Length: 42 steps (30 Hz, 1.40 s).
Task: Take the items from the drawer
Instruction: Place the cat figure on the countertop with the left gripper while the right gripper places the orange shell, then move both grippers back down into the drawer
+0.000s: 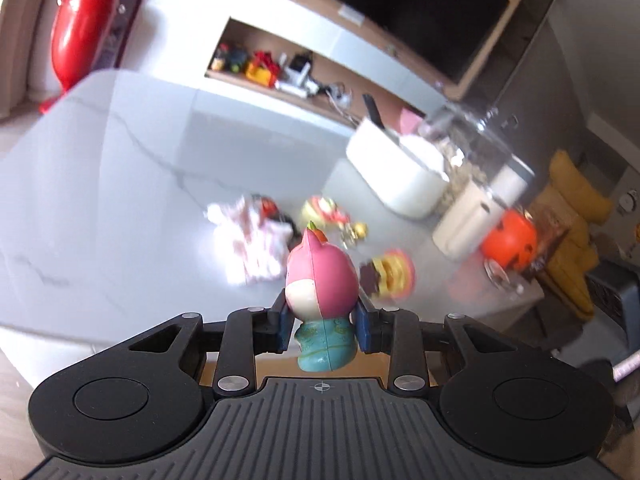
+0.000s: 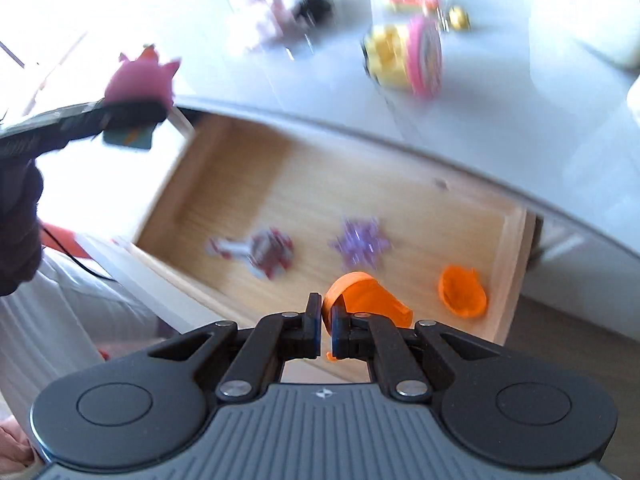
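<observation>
My left gripper [image 1: 325,326] is shut on a pink-headed toy figure [image 1: 320,280] with a teal body, held above the near edge of the white marble table [image 1: 100,180]. In the right wrist view the same figure [image 2: 140,76] hangs over the open wooden drawer's [image 2: 360,192] left corner. My right gripper [image 2: 327,320] is shut on the rim of an orange cup-shaped toy [image 2: 362,294], lifted over the drawer's front. Inside the drawer lie a red and grey toy [image 2: 260,252], a purple snowflake [image 2: 360,244] and an orange cup [image 2: 462,290].
On the table stand several toys: a pink-and-white bundle [image 1: 252,240], a yellow-pink toy [image 1: 390,272], an orange pumpkin [image 1: 508,244], plus a white box [image 1: 396,172] and a clear jar [image 1: 480,152]. A person's dark sleeve [image 2: 16,216] is at the left.
</observation>
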Available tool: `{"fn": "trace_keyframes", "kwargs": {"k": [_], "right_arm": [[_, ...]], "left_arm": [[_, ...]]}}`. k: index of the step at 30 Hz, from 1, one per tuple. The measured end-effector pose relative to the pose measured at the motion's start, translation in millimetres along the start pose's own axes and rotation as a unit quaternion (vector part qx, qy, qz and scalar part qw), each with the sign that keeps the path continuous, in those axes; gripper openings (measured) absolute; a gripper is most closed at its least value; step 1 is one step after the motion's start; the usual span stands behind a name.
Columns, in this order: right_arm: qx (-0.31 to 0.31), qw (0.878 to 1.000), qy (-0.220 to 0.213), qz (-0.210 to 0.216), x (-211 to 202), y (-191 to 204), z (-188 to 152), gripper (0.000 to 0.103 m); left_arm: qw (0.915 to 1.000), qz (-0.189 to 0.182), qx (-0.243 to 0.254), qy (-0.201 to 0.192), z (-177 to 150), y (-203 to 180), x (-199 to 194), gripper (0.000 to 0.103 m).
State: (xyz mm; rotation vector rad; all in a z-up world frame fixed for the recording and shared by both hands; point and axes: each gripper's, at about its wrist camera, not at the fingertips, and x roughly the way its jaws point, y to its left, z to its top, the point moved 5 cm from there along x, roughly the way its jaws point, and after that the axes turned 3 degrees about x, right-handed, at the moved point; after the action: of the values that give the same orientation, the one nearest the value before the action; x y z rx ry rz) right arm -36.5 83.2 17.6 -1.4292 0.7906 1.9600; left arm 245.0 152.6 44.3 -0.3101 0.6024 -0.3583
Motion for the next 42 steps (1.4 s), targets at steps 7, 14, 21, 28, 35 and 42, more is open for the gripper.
{"fn": "trace_keyframes", "kwargs": {"k": [7,14,21,28,35,42], "right_arm": [[0.003,0.996,-0.084,0.001,-43,8,32,0.004],[0.028,0.993,-0.110,-0.016,-53,-1,76,0.004],[0.041,0.985,-0.164,-0.028,-52,8,164,0.004],[0.090,0.985,-0.137,-0.059,7,-9,208,0.017],[0.070,0.981,-0.174,-0.055,-30,-15,186,0.033],[0.064,0.984,-0.166,-0.028,-75,-35,99,0.048]], "left_arm": [[0.9936,0.101,-0.046,0.023,29,61,64,0.036],[0.9851,0.166,0.040,0.019,23,55,76,0.042],[0.9920,0.108,-0.034,-0.056,40,68,33,0.042],[0.9931,0.080,-0.063,-0.056,29,79,10,0.042],[0.9966,0.060,-0.015,-0.053,22,58,5,0.042],[0.9948,-0.070,0.073,-0.015,13,-15,19,0.042]]}}
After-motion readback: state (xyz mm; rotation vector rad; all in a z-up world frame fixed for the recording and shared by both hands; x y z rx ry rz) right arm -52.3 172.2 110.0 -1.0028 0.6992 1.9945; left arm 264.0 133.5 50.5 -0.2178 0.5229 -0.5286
